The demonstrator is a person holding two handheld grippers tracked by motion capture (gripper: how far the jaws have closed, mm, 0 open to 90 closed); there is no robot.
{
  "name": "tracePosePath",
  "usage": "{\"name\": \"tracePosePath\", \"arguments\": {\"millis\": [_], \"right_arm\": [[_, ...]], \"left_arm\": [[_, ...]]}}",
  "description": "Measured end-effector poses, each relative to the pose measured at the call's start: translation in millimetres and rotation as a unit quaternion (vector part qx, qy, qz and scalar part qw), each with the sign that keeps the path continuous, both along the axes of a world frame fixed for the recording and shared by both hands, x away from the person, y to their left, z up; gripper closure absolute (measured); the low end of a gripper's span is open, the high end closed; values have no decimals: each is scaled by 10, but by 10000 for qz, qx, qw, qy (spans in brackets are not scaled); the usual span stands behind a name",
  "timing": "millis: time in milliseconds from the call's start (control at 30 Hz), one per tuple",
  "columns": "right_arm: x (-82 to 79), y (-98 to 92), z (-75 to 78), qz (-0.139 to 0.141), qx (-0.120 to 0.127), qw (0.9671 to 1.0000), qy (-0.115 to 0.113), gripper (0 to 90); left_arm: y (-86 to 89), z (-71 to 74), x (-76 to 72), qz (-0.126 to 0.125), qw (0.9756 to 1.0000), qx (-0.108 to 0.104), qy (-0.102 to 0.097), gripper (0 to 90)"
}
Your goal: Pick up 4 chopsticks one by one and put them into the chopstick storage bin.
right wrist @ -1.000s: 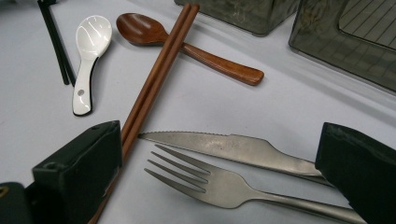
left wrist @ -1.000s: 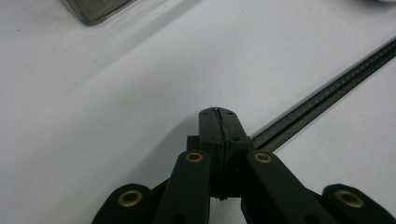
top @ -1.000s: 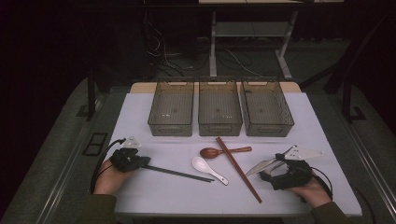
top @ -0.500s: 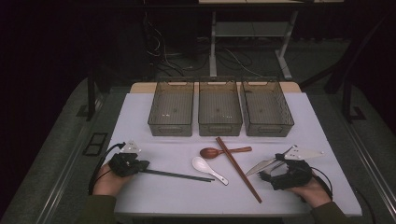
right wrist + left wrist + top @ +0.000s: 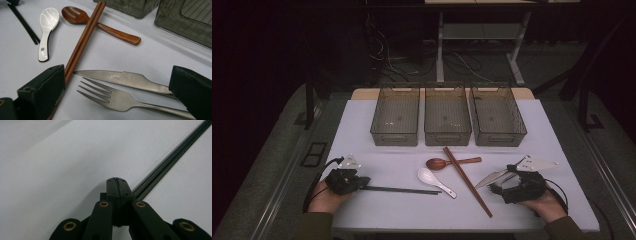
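Chopsticks (image 5: 404,189) lie beside the left gripper's (image 5: 362,182) closed, empty jaws; right gripper (image 5: 115,92), jaws wide around fork (image 5: 117,98) and knife (image 5: 120,78), might grab both.

Three bins (image 5: 395,117) stand in a row; two spoons (image 5: 436,181) (one white, one wooden), two chopstick pairs (image 5: 467,181), one knife (image 5: 120,78), one fork (image 5: 115,98).

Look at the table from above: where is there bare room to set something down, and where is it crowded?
Bare cloth lies left of the left bin, between the bins and the black chopsticks, and along the near edge. It is crowded from the white spoon across the brown chopsticks to the knife.
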State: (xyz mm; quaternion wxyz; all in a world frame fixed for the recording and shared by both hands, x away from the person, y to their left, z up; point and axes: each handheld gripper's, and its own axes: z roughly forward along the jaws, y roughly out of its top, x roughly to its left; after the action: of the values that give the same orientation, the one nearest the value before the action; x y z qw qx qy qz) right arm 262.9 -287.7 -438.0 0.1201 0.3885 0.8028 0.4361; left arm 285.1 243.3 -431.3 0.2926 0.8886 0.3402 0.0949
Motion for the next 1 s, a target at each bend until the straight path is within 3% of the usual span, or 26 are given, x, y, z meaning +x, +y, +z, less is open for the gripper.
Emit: {"name": "tracePosePath", "arguments": {"millis": [467,567,667,900,933,967,1000], "right_arm": [[1,2,-3,7,-11,10000,37,5],[2,5,-5,0,-16,10000,36,5],[5,4,-5,-9,-23,10000,35,5],[13,2,-10,-16,-19,10000,45,5],[13,1,-9,-13,-18,10000,42,5],[13,1,-9,-13,-18,10000,41,5],[13,0,-10,-14,-15,10000,42,5]], "left_arm": [[37,5,-113,11,10000,-30,28,888],[34,27,-90,5,9999,-132,-32,887],[-26,76,-80,-43,9992,-382,-55,845],[-297,158,1,-540,9963,-656,-102,699],[-418,176,23,-718,9944,-768,-83,683],[-418,176,23,-718,9944,-768,-83,672],[-542,188,41,-908,9921,-863,-58,656]]}}
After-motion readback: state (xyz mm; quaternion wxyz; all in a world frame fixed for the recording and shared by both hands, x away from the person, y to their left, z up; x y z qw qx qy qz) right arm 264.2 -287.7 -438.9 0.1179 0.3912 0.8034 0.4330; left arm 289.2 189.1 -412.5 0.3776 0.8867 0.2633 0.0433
